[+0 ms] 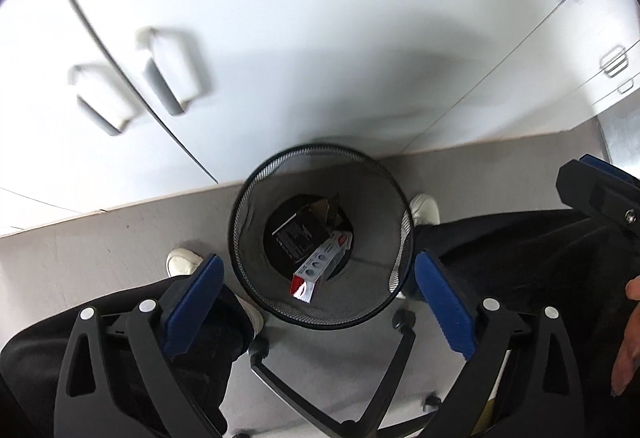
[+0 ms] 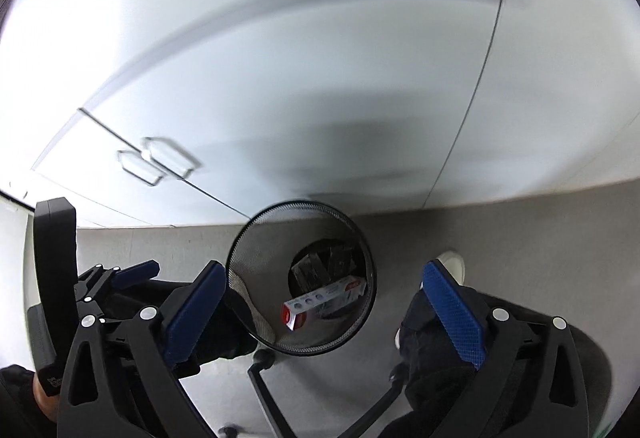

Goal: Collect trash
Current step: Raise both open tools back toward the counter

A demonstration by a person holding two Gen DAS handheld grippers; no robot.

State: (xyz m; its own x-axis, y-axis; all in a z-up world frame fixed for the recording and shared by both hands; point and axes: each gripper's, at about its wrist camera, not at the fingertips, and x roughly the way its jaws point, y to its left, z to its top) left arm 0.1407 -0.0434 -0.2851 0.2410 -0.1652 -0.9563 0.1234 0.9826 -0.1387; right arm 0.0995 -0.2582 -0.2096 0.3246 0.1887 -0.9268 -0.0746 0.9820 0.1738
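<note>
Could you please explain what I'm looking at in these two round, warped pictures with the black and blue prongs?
A person holds a hand-operated gripper in each hand; a fisheye camera on each looks down along its blue-padded fingers. One picture is from the left gripper, the other from the right gripper. Both stand open and hold nothing. Below, on the grey floor by white cabinets, stands a black mesh wastebasket. Inside lie a black box and a white-and-red carton. The person's white shoes show beside it.

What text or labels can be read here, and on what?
None is legible.
White and red carton in the wire bin: print and round icons, too blurred.
Black box: white print, too small.
Small white mark on the black handle: unreadable.
</note>
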